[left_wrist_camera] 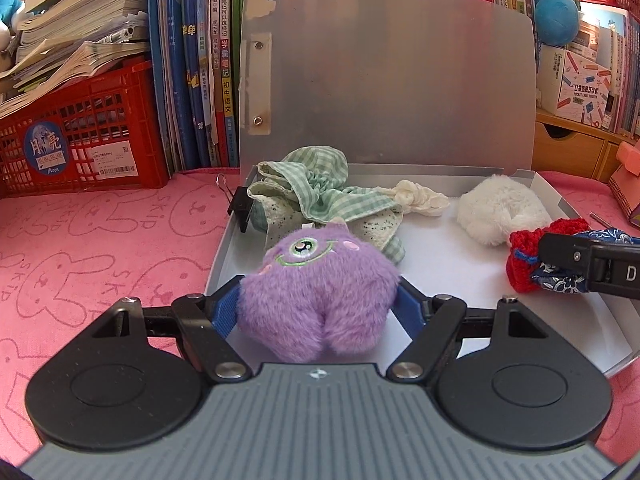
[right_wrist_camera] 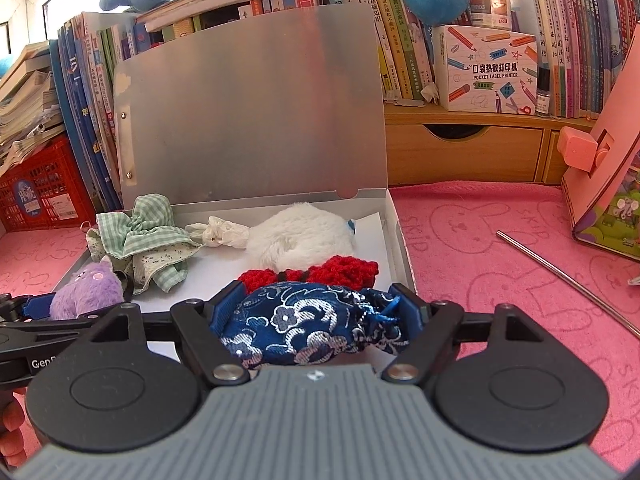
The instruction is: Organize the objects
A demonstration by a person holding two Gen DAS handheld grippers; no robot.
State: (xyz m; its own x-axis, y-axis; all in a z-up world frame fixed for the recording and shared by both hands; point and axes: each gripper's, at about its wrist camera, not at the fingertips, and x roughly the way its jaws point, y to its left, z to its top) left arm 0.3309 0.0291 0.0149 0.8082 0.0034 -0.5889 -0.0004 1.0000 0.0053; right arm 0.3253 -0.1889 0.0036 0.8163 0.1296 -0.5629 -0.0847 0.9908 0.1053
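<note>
An open silver box (left_wrist_camera: 400, 168) with its lid upright lies on the pink cloth; it also shows in the right wrist view (right_wrist_camera: 394, 216). My left gripper (left_wrist_camera: 318, 304) is shut on a purple one-eyed plush (left_wrist_camera: 316, 288) at the box's near left. My right gripper (right_wrist_camera: 316, 312) is shut on a blue brocade pouch (right_wrist_camera: 304, 320) over the box's near right. In the box lie a green checked cloth (left_wrist_camera: 320, 192), a white knotted cloth (left_wrist_camera: 420, 200), a white fluffy plush (left_wrist_camera: 496, 208) and a red crochet piece (left_wrist_camera: 524, 248).
A red crate (left_wrist_camera: 80, 136) and upright books (left_wrist_camera: 200, 60) stand at the left. A wooden drawer unit (right_wrist_camera: 464, 152) with a label printer box (right_wrist_camera: 484, 68) stands behind on the right. A metal rod (right_wrist_camera: 568, 280) and a pink toy house (right_wrist_camera: 608, 160) are at the right.
</note>
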